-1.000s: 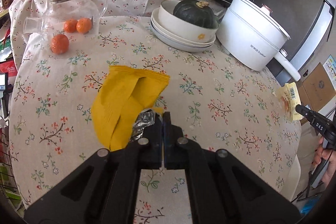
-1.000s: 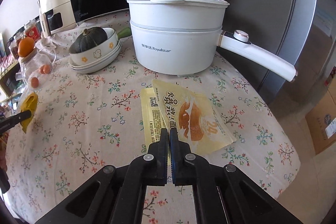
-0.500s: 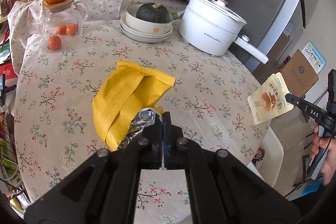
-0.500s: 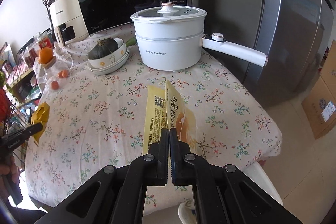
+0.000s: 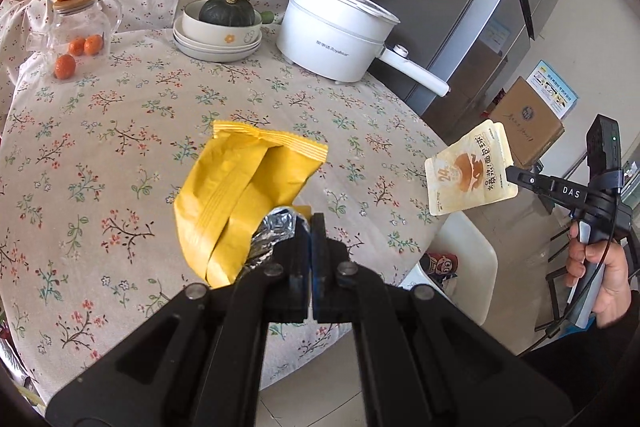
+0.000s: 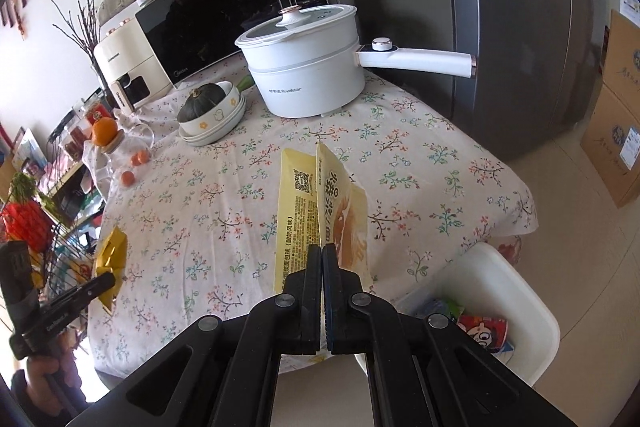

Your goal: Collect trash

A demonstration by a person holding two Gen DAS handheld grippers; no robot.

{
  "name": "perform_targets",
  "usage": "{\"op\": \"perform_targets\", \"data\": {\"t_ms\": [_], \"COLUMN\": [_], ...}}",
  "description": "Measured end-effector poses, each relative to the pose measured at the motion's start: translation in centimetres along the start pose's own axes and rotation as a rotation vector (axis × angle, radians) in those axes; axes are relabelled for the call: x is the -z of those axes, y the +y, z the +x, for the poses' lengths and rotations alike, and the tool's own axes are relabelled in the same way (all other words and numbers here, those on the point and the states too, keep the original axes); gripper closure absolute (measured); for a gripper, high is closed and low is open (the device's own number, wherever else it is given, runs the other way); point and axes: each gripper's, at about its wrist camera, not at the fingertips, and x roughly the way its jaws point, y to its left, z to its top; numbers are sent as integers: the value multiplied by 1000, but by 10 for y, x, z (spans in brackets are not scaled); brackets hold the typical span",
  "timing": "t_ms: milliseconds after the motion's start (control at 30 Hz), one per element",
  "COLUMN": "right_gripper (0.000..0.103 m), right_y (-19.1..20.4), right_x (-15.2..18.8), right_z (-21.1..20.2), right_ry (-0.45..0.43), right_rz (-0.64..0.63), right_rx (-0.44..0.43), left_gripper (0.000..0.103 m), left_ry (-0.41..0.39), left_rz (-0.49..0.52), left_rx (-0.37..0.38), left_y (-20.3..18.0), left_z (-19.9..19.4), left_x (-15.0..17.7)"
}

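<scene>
Left wrist view showed your left gripper (image 5: 310,227) clamped tight on the torn foil end of the yellow snack bag (image 5: 244,195); the bag hung lifted clear above the floral tablecloth (image 5: 120,131), its crimped top edge pointing away from you; off to the right, your right hand (image 5: 600,279) held the right gripper (image 5: 510,173) pinched on the pale bread wrapper (image 5: 470,171), which hung past the table's edge over the floor; from the right wrist view, that right gripper (image 6: 322,251) had its fingers pressed together on the wrapper (image 6: 316,211), folded so that the printed front and the back with its code both showed; below and to the right stood a white bin (image 6: 532,307) with colourful packets already inside, just beside the table; at the far side of the table sat a white electric pot (image 6: 308,75), a stack of bowls with a dark squash (image 6: 202,103), and a glass jar (image 5: 74,27) topped by an orange; the microwave (image 6: 224,23) stood behind them.
</scene>
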Motion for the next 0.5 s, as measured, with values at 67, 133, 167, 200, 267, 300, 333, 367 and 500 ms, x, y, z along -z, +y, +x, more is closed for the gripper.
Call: {"op": "perform_targets", "data": {"t_ms": [67, 133, 167, 200, 267, 300, 333, 367, 500], "right_gripper": [101, 101, 101, 101, 101, 102, 101, 102, 101], "right_y": [-3, -7, -10, -13, -22, -26, -31, -37, -57], "right_x": [2, 4, 5, 6, 8, 9, 10, 12, 19], "right_z": [-6, -13, -17, -21, -30, -34, -37, -40, -44], "right_ry": [8, 4, -1, -7, -21, -27, -32, -34, -25], "right_rz": [5, 2, 0, 0, 10, 14, 21, 29, 72], "right_rx": [-6, -9, -8, -7, -5, 1, 11, 19, 28], "left_gripper": [102, 102, 102, 102, 102, 102, 102, 102, 102], "left_ry": [-7, -5, -6, -8, -9, -9, -8, -5, 9], "left_rz": [6, 8, 8, 10, 24, 34, 42, 47, 59], "left_rx": [22, 45, 58, 72, 89, 96, 104, 112, 132], "left_y": [-5, -10, -13, -16, -24, -28, -32, -35, -46], "left_z": [-2, -3, -4, -5, -5, -5, -4, -3, 4], "left_x": [1, 1, 0, 1, 1, 1, 0, 1, 0]}}
